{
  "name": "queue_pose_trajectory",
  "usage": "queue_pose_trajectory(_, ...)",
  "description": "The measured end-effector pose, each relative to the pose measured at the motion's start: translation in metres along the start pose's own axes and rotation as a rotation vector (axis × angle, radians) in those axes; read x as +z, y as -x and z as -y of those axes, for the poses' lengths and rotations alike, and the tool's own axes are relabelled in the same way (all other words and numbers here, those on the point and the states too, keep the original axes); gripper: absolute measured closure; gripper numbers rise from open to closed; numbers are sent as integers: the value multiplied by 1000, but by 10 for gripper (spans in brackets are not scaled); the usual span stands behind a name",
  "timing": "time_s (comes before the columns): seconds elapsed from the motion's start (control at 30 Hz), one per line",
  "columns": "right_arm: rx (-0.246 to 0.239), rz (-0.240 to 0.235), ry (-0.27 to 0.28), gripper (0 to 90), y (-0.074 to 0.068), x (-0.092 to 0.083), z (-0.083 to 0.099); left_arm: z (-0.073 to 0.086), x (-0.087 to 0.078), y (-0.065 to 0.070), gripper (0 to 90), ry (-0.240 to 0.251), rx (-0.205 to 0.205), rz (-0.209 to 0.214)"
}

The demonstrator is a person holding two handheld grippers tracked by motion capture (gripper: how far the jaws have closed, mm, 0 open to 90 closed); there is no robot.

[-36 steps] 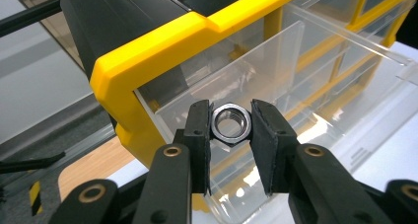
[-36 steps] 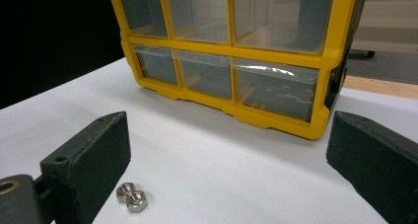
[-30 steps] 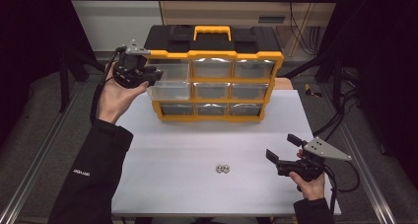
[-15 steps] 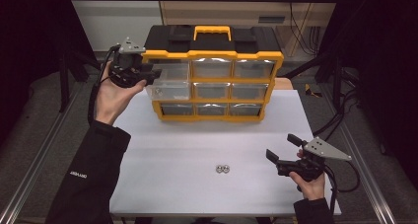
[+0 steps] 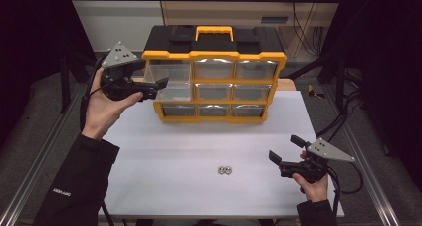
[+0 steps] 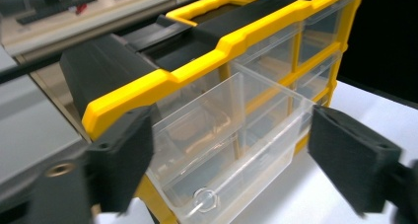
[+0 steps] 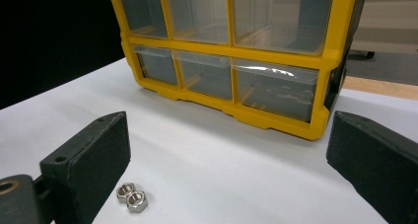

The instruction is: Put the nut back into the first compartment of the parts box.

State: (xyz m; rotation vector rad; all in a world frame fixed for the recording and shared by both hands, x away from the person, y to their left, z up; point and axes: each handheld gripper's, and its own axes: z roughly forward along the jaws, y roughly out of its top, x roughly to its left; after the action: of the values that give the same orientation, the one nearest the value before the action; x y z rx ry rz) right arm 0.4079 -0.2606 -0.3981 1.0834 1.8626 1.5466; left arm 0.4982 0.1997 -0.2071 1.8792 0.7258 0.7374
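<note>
My left tongs [image 5: 158, 84], raised at arm's length, have just been opening, jaws wide with nothing gripped. My right tongs [image 5: 286, 149] rest low, jaws spread, empty.

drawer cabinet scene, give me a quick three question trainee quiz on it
1. True or false: the top-left drawer of the cabinet is pulled out.
2. How many nuts lie on the table? A one, B two, C four.
3. Fill in: the left gripper has its jaws ____ beside the pulled-out drawer, with one nut inside it.

Key: 1 true. 2 B. 3 open; they have just been opening, and the pads do not press on the drawer.
</note>
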Motion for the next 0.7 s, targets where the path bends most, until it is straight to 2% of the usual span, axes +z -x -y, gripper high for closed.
queue_pose_trajectory(0.1,-1,1,0,34,0,0,0,4,-3,6,60,26,-1,6)
queue_pose_trajectory(0.23,0,2,2,34,1,-1,0,11,-8,11,24,43,-6,-3)
queue_pose_trajectory(0.33,-1,2,2,34,0,-1,0,18,-10,14,61,39,-28,31)
queue_pose_trajectory(0.4,-1,2,2,34,1,-1,0,22,-12,15,63,44,-35,19)
queue_pose_trajectory(0.5,-1,4,1,34,1,-1,0,28,-14,18,63,68,-39,22)
queue_pose_trajectory(0.7,0,3,3,33,1,-1,0,41,-18,31,58,108,-55,52)
